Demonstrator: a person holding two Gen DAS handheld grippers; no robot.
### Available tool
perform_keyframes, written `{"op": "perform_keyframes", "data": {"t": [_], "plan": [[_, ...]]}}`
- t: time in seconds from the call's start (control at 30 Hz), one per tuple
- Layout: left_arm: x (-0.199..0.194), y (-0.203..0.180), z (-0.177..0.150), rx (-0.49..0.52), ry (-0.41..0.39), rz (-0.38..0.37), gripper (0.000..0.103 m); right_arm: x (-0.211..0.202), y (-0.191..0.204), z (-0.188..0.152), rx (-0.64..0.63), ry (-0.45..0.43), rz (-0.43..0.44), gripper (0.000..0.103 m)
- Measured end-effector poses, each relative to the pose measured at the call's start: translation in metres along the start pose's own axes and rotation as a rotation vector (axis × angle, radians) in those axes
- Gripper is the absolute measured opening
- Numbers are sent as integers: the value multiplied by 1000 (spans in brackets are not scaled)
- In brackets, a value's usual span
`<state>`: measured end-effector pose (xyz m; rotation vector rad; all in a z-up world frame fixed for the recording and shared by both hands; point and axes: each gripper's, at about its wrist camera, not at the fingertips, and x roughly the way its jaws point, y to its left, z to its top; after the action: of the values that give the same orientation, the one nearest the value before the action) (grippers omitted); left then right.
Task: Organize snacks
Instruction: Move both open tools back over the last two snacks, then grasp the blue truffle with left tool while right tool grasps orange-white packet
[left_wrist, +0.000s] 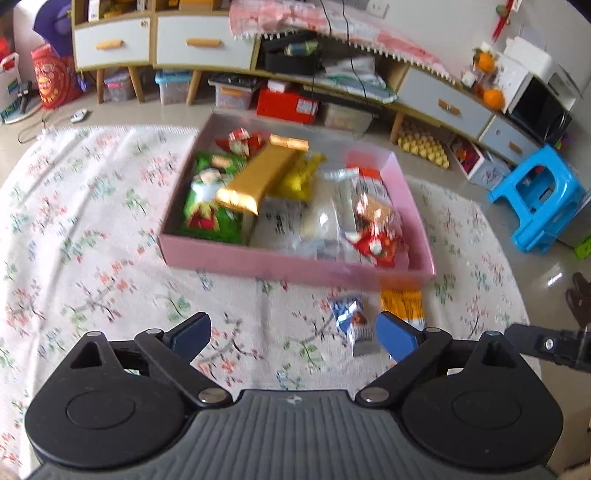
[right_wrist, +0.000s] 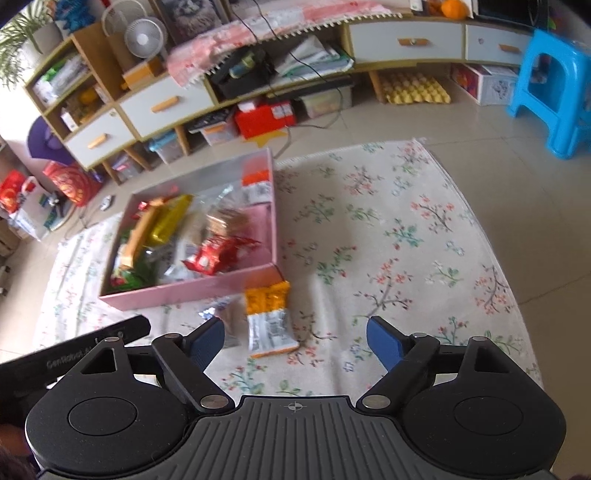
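Left wrist view shows me the pink box (left_wrist: 295, 264) mid-frame, already loaded with snacks; two remain on the floral cloth (left_wrist: 92, 240) below it. My left gripper (left_wrist: 291, 334) and right gripper (right_wrist: 295, 338) hang released, empty. Next I must centre each over the blue packet (left_wrist: 351, 317) and orange packet (right_wrist: 267, 314), I judge.

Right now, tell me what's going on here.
A person is sorting snacks into a pink box on a flowered cloth. Both the left gripper and the right gripper are open and hold nothing. Two packets lie outside the box, in front of it: a blue-and-white one and an orange one. The box already holds many snacks.
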<state>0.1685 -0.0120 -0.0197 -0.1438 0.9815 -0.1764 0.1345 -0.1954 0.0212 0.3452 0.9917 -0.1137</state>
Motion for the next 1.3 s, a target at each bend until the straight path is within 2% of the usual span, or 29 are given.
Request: {"op": "perform_keyframes", "data": {"t": [0.17, 0.33, 0.53, 0.57, 0.63, 0.7, 0.73, 0.77, 0.87, 1.03, 1.2, 1.3], "plan": [[15, -16, -4, 74, 26, 18, 96, 14, -3, -2, 32, 48, -15, 86], [30, -26, -5, 55, 30, -7, 98, 14, -4, -2, 34, 31, -58, 86], [53, -51, -17, 191, 23, 48, 97, 16, -1, -2, 25, 32, -68, 86], [56, -51, -19, 225, 19, 59, 85, 16, 1, -2, 17, 31, -66, 86], [57, -47, -22, 296, -16, 81, 69, 15, 3, -3, 2, 25, -67, 86], [51, -40, -20, 287, -27, 64, 43, 16, 4, -3, -11, 17, -73, 86], [47, -35, -18, 270, -23, 58, 35, 16, 3, -3, -13, 9, -76, 86], [43, -30, -16, 250, -15, 52, 23, 17, 3, -3, -16, 0, -79, 86], [37, -16, -16, 202, -5, 36, 22, 27, 7, -4, -36, -6, -98, 86], [27, -2, -15, 144, 10, 50, 21, 61, 23, -9, -126, 44, -138, 86], [19, 11, -12, 97, 7, 47, 20, 88, 34, -19, -238, 46, -232, 86], [15, 14, -11, 90, 3, 36, 20, 98, 34, -22, -236, 55, -203, 86]]}}
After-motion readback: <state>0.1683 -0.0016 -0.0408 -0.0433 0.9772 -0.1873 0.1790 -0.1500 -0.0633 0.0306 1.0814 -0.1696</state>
